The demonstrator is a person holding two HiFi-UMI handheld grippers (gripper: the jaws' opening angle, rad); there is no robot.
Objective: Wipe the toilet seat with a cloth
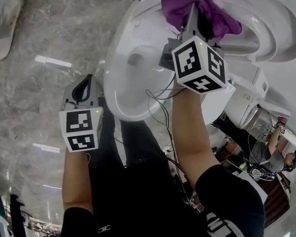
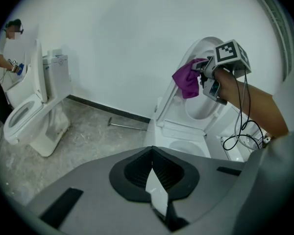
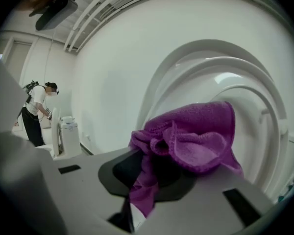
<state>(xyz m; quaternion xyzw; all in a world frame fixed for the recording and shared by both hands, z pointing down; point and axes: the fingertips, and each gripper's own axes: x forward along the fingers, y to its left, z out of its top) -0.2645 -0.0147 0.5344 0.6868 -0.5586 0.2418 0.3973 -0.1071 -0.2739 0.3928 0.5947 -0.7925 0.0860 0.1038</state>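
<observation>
The grey marbled floor (image 1: 34, 43) fills the left of the head view. The white toilet (image 1: 119, 90) stands on it with its bowl open toward the camera. In the left gripper view a second toilet (image 2: 32, 126) stands well apart along the wall, with another person (image 2: 2, 67) bent over it.

The seat (image 1: 256, 33) of the near toilet is tipped up against the lid, so its ring faces outward instead of lying flat. The purple cloth (image 1: 207, 9) hangs bunched at the upper part of that raised seat, on the edge nearer the bowl. I cannot tell whether it already presses on the plastic or sits just off it.

The right claw (image 3: 139, 207) is pinching the cloth. A tail of fabric runs down between its closed jaws, and the bulk spills forward as a loose wad. The left claw (image 2: 159, 199) is pressed together with nothing in it, held low beside the bowl's outer wall.

The step in hand looks like the start of a wipe on the upright ring. To do it well, I judge that the wad should be laid flat on the seat, so that fabric and not the jaw tips meets the plastic. It should then be drawn along the curve in long, overlapping passes from the top down each side. Pressure is best kept light and square to the seat, since a hinged ring leaning on its lid may rock or drop. The idle left claw could steady its edge. The thin cable (image 1: 160, 100) trailing from the right claw loops over the bowl rim and should be kept out of the bowl.
</observation>
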